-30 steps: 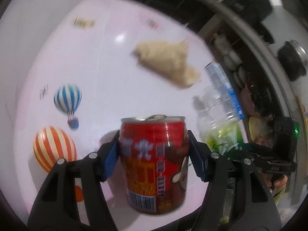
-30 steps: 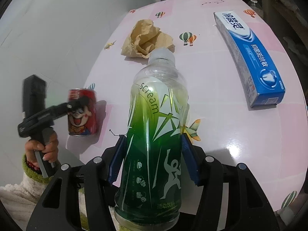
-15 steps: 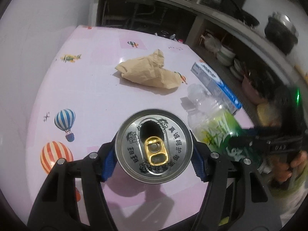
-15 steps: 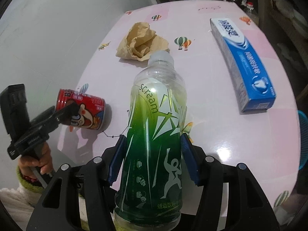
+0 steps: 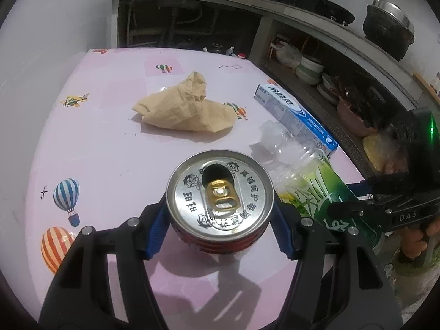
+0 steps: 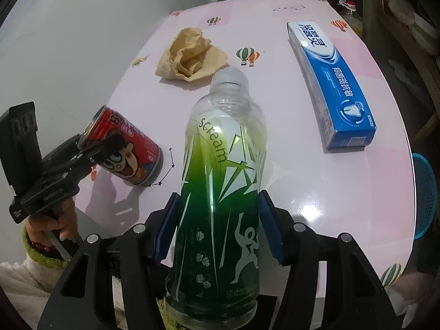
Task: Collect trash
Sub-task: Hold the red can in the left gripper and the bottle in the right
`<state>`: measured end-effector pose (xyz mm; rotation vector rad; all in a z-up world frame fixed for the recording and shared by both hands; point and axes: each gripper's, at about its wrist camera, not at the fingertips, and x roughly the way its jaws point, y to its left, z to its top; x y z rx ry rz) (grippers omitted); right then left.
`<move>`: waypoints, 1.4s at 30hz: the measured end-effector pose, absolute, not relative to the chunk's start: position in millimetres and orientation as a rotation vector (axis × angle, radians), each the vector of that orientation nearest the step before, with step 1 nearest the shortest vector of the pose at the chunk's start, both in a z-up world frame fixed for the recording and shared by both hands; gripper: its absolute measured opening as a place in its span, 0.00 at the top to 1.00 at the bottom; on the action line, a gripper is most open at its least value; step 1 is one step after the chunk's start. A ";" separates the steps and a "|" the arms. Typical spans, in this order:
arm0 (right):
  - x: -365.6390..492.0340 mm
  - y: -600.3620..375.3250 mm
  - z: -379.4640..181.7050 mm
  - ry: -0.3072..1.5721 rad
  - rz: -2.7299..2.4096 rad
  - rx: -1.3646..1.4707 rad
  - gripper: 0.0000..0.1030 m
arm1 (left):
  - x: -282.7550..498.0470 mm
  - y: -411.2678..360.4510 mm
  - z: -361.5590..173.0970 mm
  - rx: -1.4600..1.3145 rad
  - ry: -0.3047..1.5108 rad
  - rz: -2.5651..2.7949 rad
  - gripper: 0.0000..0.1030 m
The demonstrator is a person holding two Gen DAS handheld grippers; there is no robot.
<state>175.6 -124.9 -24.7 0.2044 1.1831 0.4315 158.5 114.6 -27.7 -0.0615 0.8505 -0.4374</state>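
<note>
My left gripper (image 5: pixel 220 220) clamps the red can (image 5: pixel 220 198), frame center; right gripper (image 6: pixel 218 228) grips the green bottle (image 6: pixel 222 192), lower center.

The desk (image 5: pixel 115 148) is viewed closely, forward and downward, from each wrist; crumpled paper (image 5: pixel 187 108) and toothpaste box (image 6: pixel 334 85) are shared.

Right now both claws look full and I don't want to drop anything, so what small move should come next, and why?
Probably carry both away toward the blue mesh basket past the table edge. The left claw is shut on the tilted red drink can, the right claw on the green-labelled plastic bottle, so neither can take the crumpled brown paper.
</note>
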 end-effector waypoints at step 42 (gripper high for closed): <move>212.1 -141.1 -45.0 1.194 0.390 0.365 0.40 | 149.9 100.0 -39.9 -0.038 0.785 -0.433 0.36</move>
